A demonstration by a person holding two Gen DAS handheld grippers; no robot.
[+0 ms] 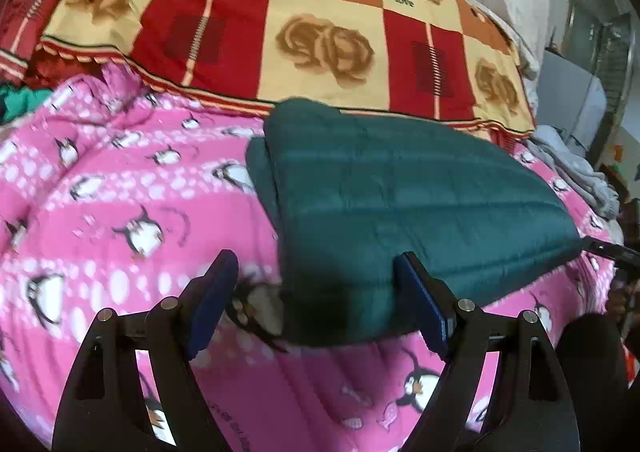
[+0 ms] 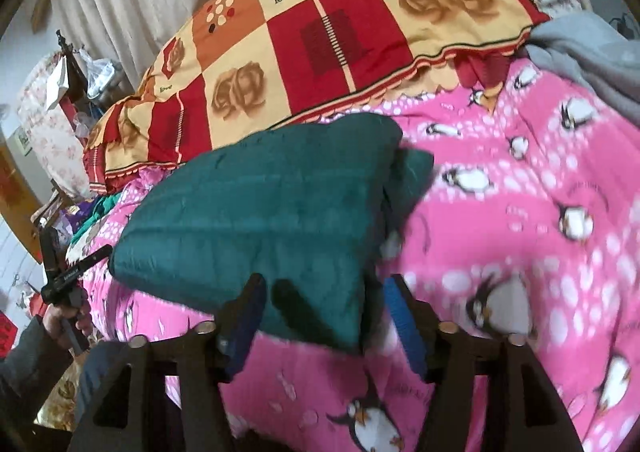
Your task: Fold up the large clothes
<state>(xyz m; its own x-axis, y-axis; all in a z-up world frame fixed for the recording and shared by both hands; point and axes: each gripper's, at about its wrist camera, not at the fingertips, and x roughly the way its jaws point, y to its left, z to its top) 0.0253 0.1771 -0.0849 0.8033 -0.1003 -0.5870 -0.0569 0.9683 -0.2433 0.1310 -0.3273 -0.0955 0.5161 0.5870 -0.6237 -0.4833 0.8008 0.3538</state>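
Observation:
A dark green quilted garment [image 1: 400, 192] lies folded into a thick pad on the pink penguin blanket [image 1: 120, 192]. My left gripper [image 1: 318, 294] stands open just before the garment's near left corner, and that corner shows between the blue pads without being pressed. In the right wrist view the same garment [image 2: 260, 220] lies ahead. Its near right corner sits between the fingers of my open right gripper [image 2: 326, 314], with a gap to the right pad [image 2: 406, 326]. The other gripper [image 2: 72, 276], held by a hand, shows at the left edge.
A red, orange and cream rose-patterned quilt [image 1: 320, 40] covers the far half of the bed. A grey garment [image 2: 592, 52] lies at the bed's right edge and a teal cloth [image 1: 20, 100] at its left. White curtains [image 2: 140, 0] hang behind.

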